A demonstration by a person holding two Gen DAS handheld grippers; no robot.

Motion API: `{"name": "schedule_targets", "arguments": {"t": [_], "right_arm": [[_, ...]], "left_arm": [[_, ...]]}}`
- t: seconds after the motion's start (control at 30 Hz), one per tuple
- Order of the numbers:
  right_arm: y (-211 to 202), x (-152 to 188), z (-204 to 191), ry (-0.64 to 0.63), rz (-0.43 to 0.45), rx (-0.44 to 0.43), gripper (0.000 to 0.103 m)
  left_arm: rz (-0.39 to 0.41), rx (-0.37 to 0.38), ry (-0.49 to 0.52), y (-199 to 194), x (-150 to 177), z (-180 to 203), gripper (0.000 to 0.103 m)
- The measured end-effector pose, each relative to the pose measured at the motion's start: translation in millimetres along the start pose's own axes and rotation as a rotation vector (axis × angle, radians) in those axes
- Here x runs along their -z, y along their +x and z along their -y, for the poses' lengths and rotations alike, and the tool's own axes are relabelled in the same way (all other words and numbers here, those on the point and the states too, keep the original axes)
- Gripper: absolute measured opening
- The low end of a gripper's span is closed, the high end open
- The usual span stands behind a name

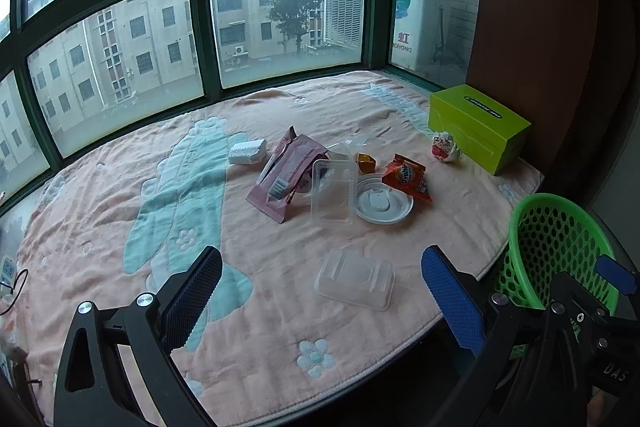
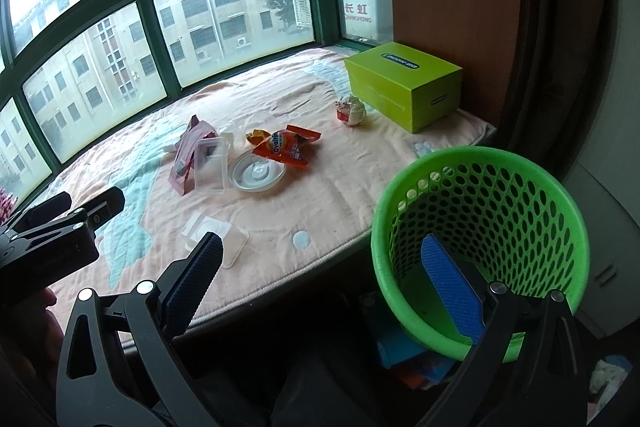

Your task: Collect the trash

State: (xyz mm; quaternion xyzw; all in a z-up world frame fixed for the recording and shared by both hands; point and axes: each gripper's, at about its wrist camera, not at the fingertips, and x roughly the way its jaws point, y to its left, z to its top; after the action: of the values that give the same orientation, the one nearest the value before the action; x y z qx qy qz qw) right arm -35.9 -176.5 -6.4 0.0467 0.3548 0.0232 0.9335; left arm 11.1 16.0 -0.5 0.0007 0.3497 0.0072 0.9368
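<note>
Trash lies mid-bed on a pink blanket (image 1: 120, 227): a clear tray (image 1: 354, 279) near the front edge, then a pink wrapper (image 1: 284, 173), a second clear tray (image 1: 333, 189), a white lid (image 1: 384, 201) and an orange packet (image 1: 409, 177) bunched together, with a crumpled wrapper (image 1: 445, 147) beside the green box (image 1: 478, 125) at the right edge. All of it looks light; the trays are thin, slick and easily crushed, so a rim wall is the best hold, and the packets pinch anywhere. The left gripper (image 1: 332, 299) is spread wide and empty above the near tray. The right gripper (image 2: 320, 281) is likewise released, one pad inside the basket (image 2: 480, 223). Small print is unreadable, the pile overlaps, and the basket's bottom is hidden.
</note>
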Motion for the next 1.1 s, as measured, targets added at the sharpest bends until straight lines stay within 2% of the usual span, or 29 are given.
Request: {"name": "schedule_targets", "arguments": {"t": [1.1], "right_arm": [[46.0, -25.7, -19.4, -0.036, -0.068, -0.046, 0.098]], "left_arm": [[-0.051, -0.034, -0.029, 40.1, -29.9, -16.3, 0.097]]}}
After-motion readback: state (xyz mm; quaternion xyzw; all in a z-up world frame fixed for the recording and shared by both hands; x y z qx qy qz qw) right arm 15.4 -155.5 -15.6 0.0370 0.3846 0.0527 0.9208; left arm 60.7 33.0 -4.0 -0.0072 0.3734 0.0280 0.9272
